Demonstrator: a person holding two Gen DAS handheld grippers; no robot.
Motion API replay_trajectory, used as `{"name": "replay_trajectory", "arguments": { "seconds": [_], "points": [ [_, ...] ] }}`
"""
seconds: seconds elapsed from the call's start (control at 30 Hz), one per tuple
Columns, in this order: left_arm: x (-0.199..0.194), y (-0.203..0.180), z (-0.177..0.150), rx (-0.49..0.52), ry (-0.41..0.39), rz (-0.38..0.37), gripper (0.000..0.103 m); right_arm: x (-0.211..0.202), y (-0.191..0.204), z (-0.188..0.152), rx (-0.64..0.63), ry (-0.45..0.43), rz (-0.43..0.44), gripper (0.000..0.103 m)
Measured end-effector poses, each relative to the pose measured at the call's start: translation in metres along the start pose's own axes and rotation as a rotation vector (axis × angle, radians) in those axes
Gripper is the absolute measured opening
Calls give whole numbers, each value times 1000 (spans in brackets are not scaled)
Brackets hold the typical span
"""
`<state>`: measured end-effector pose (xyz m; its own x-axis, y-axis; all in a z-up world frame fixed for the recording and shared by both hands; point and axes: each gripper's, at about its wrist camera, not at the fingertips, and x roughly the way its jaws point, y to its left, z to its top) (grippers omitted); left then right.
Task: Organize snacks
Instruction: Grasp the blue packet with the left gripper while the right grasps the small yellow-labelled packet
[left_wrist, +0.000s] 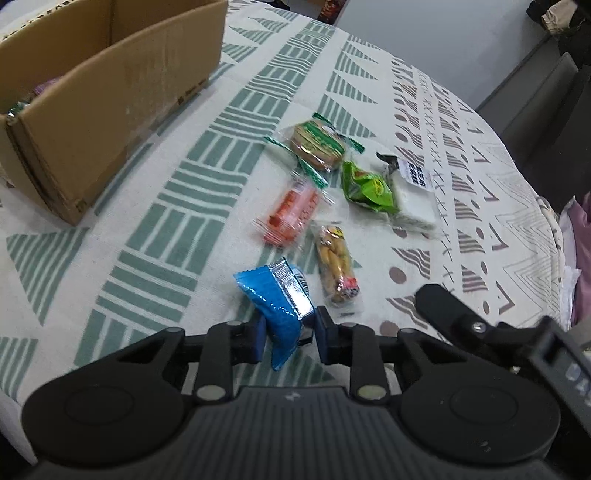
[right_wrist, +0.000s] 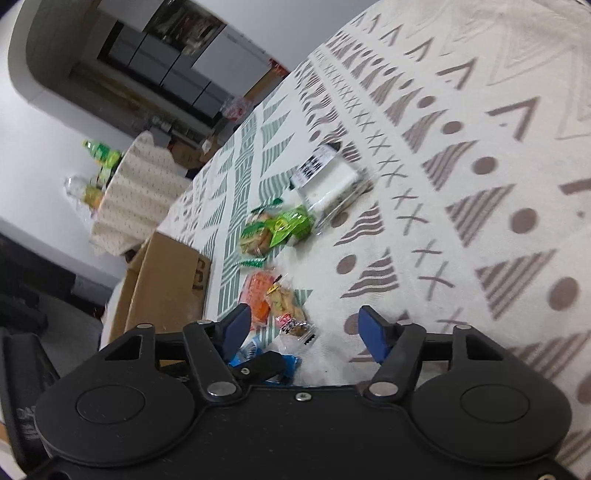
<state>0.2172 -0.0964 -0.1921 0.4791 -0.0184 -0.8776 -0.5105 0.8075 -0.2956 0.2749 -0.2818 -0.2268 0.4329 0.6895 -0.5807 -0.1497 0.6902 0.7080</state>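
A round table covered by a white cloth (left_wrist: 229, 88) with green and grey patterns is seen in both views. An open brown cardboard box (left_wrist: 107, 110) is placed at its left side, well apart from the snacks. The snacks are gathered near the middle of the cloth: a white flat packet with a black label (left_wrist: 413, 192), a round cake in a green wrapper (left_wrist: 317, 144), a bright green crumpled packet (left_wrist: 369, 188), an orange packet (left_wrist: 295, 214) and a clear packet of yellow twisted snacks (left_wrist: 336, 266). A blue foil packet (left_wrist: 277, 306) is clamped between the narrow jaws of the left gripper (left_wrist: 290, 341). The right gripper (right_wrist: 304, 328) is held half open above the cloth, with nothing gripped.
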Motion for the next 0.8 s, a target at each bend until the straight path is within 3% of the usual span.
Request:
{"name": "replay_trajectory", "arguments": {
  "seconds": [0.37,0.47,0.6,0.7,0.8],
  "points": [
    [-11,23,18,-23,-33,30,25,21,22,0,-109,41,-19,57],
    [-17,30,24,-32,-42,25,25,29,30,-1,-157,51,-36,49],
    [-29,38,33,-34,-59,13,25,44,47,-8,-278,68,-107,24],
    [-38,44,38,-32,-66,-1,25,47,55,-13,-314,71,-127,19],
    [-48,49,44,-45,-66,-22,25,39,56,-15,-273,73,-139,18]
  ]
}}
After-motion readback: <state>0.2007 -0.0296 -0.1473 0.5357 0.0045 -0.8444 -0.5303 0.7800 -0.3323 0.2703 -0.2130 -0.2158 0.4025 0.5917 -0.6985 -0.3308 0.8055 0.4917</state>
